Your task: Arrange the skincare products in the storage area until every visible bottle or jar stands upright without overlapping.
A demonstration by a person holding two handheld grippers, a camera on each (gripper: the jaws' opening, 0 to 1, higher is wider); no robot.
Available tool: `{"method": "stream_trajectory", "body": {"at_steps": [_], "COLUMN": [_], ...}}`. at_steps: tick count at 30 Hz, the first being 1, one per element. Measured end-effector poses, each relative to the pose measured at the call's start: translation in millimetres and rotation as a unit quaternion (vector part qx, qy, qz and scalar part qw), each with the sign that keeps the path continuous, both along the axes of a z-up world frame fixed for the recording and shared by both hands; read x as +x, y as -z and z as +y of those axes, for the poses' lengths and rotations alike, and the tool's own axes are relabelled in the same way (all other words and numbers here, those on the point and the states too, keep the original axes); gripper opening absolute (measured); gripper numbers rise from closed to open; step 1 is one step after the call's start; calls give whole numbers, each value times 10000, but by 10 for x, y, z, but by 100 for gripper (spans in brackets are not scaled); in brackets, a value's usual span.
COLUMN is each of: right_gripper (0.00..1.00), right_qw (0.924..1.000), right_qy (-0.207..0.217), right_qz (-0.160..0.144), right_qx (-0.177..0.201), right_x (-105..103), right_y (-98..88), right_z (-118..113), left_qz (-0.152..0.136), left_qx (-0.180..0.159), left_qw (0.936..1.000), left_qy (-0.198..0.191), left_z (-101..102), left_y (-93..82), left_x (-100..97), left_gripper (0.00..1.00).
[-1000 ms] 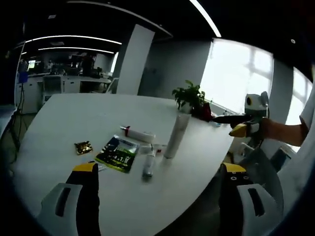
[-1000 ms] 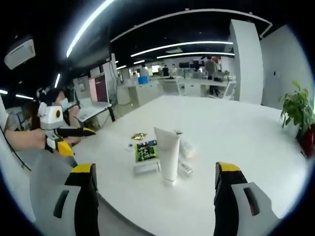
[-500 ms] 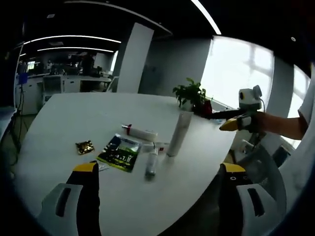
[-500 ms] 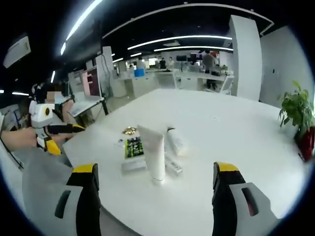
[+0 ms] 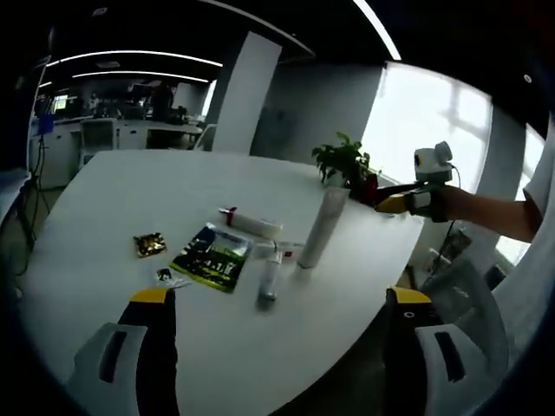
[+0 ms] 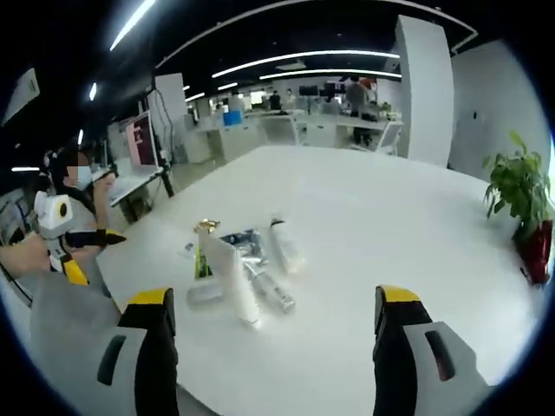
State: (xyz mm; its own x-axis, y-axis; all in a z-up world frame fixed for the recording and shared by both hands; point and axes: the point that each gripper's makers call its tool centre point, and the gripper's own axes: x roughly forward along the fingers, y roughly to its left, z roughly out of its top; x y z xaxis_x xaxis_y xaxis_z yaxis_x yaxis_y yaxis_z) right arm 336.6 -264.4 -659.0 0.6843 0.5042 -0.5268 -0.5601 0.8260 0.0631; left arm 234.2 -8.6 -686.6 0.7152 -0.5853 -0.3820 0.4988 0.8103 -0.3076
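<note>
Tubes lie near the table edge closest to you: one tall tube stands upright, a capped tube and small tube lie flat beside a green sachet. Your left gripper and right gripper both hang wide open, holding nothing.

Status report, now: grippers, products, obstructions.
Both hand-held grippers open, empty, off the table. Tall white tube upright; capped tube and small bottle lying flat. Green packet beside them.
</note>
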Motion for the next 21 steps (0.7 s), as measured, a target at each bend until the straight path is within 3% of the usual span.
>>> {"method": "stream_trajectory", "body": {"at_steps": [12,17,21], "right_gripper": [93,92,92], "right_qw": [9997,9997,9996], "right_qy": [176,87,-26], "right_qz": [127,126,107], "right_qx": [-73,-174,-273], "right_x": [408,465,628], "right_y": [38,13,9], "right_z": [-214,-175,-189], "left_qz": [245,290,293], "left_qx": [-42,-114,-94], "left_qw": [9996,9993,9993], "left_qy": [-166,-215,-210], "left_z": [39,26,28], "left_y": [132,136,144], "left_x": [-7,9,41], "left_gripper": [92,92,91]}}
